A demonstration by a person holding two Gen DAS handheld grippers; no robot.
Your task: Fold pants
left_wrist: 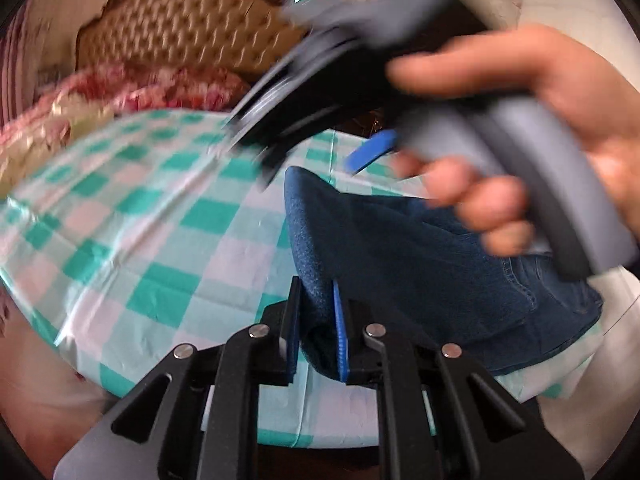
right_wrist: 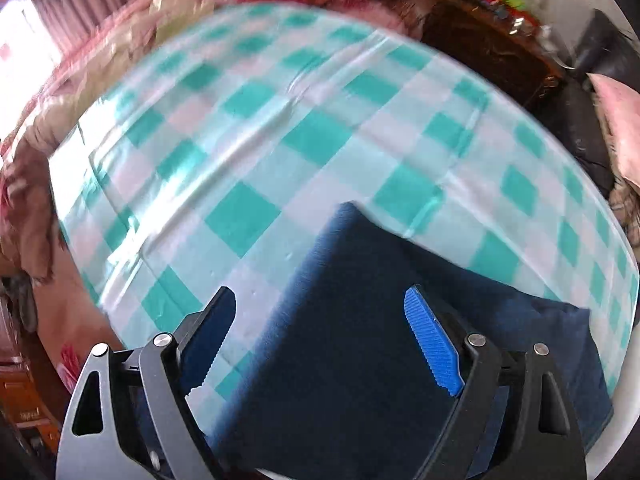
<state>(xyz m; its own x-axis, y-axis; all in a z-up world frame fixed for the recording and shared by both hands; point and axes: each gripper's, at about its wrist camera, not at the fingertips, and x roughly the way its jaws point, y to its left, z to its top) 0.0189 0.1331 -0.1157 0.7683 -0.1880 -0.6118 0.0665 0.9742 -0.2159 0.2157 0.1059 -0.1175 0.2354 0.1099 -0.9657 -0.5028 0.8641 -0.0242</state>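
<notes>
Fingers of the left gripper pinch a raised fold of the blue jeans; fingers of the right gripper stand wide apart above the cloth, gripping nothing. The jeans lie on a table with a teal-and-white checked tablecloth. Beyond: a floral bedspread and a tufted headboard. No legible writing.

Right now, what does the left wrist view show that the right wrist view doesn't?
Left wrist only: the left claw shut on a fold of the jeans, the hand holding the right claw's grey handle, a tufted headboard.
Right wrist only: the right claw open above the jeans, a dark wooden cabinet.
Both: the jeans on the green-checked cloth.
</notes>
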